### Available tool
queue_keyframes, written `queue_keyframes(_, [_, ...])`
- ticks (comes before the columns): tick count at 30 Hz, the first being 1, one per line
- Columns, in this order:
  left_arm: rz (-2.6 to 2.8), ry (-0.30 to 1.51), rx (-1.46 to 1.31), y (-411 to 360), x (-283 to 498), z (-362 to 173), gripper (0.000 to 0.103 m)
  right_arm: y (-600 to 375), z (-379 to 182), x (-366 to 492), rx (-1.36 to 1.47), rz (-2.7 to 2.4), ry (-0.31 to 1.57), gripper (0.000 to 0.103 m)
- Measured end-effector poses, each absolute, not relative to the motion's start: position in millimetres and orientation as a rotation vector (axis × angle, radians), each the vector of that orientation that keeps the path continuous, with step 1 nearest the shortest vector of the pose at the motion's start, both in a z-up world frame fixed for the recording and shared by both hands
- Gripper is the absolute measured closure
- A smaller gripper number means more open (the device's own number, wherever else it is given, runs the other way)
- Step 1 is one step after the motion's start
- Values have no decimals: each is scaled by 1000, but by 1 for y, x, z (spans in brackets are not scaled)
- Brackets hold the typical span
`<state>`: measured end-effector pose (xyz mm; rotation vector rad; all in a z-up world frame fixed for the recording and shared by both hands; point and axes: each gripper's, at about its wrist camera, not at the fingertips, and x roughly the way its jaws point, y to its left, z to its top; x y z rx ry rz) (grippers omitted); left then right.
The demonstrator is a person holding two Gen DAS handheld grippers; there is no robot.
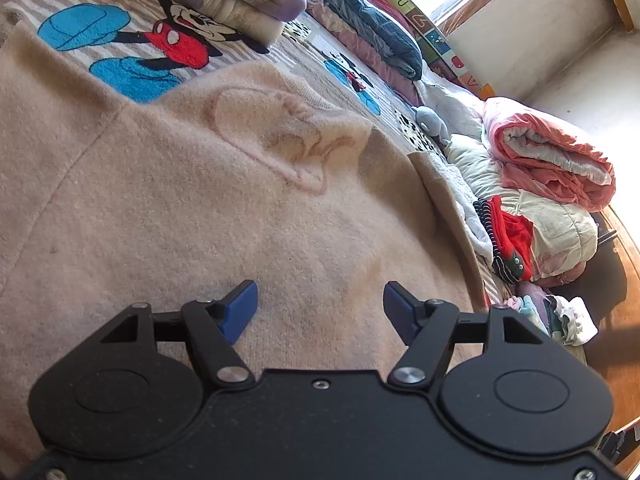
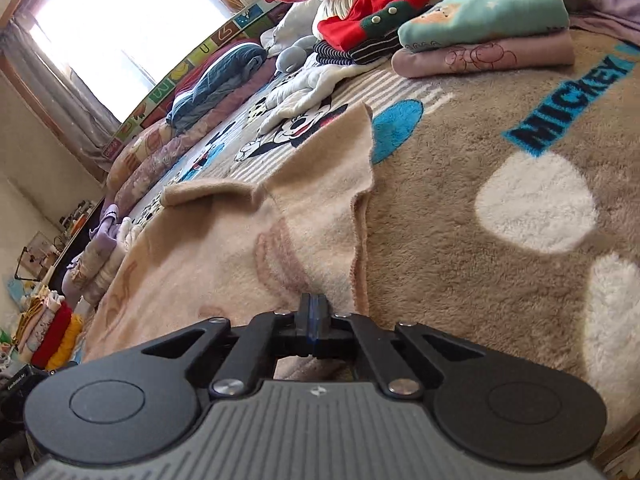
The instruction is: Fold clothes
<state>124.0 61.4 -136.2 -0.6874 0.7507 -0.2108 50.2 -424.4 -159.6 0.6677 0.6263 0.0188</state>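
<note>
A: Quick status. Where's the sweater [image 1: 168, 184]?

B: Spread flat on the blanket [image 2: 500, 128], front up, the faint print showing. In my left view it fills everything under and ahead of the left gripper [image 1: 320, 304].

A: Left jaws?

B: Released, blue pads wide apart, nothing between them, just hovering over the body of the knit. Can't tell if they touch the cloth.

A: Right?

B: Right gripper [image 2: 314, 312] is clenched, pads tight together, and I read it as pinching the sweater's edge: the fabric bunches up right at the tips. The hem side runs away from me along that edge, up to a raised corner [image 2: 352, 128].

A: So which way does the fold go?

B: My guess: the right hand is at the outer edge, the garment's bulk lies to its left, so the held edge should travel left across the body, toward my left gripper. Left is the nearer one to the middle, good for pinning.

A: Clutter?

B: Folded stack [image 2: 484, 36] sits well apart, far end.
</note>
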Motion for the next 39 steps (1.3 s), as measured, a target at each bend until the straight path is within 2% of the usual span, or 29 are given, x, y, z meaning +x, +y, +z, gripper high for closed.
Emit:
queue_keyframes(1, [-211, 752, -685, 61, 126, -136, 34, -426, -154, 51, 660, 12, 607, 94])
queue_keyframes(2, [-211, 754, -682, 60, 128, -135, 34, -427, -149, 54, 647, 5, 591, 91])
queue_keyframes(5, [-224, 760, -676, 57, 138, -134, 34, -425, -133, 71, 595, 28, 566, 89])
queue_keyframes(9, [-260, 775, -640, 51, 158, -129, 34, -402, -113, 115, 500, 113, 598, 75])
queue_keyframes(14, [-279, 736, -564, 55, 177, -109, 34, -353, -90, 172, 308, 171, 616, 67])
queue_keyframes(16, [-268, 726, -556, 64, 185, -100, 34, -334, -82, 194, 213, 188, 607, 56])
queue_keyframes(17, [-253, 722, -550, 70, 190, -96, 34, -323, -79, 204, 158, 199, 605, 54])
queue_keyframes(23, [-177, 695, -521, 99, 239, -72, 34, -264, -78, 263, -147, 238, 621, 51])
queue_keyframes(26, [-138, 700, -476, 108, 274, -65, 34, -246, -84, 288, -235, 213, 624, 47])
queue_keyframes(28, [-131, 704, -449, 114, 299, -63, 34, -240, -87, 301, -251, 219, 626, 43])
queue_keyframes(32, [-118, 771, -360, 117, 348, -79, 34, -233, -92, 325, -260, 237, 641, 43])
queue_keyframes(35, [-102, 808, -296, 117, 368, -97, 34, -228, -97, 343, -249, 252, 647, 45])
queue_keyframes(39, [-128, 876, -371, 131, 395, -120, 34, -233, -95, 364, -155, 298, 674, 50])
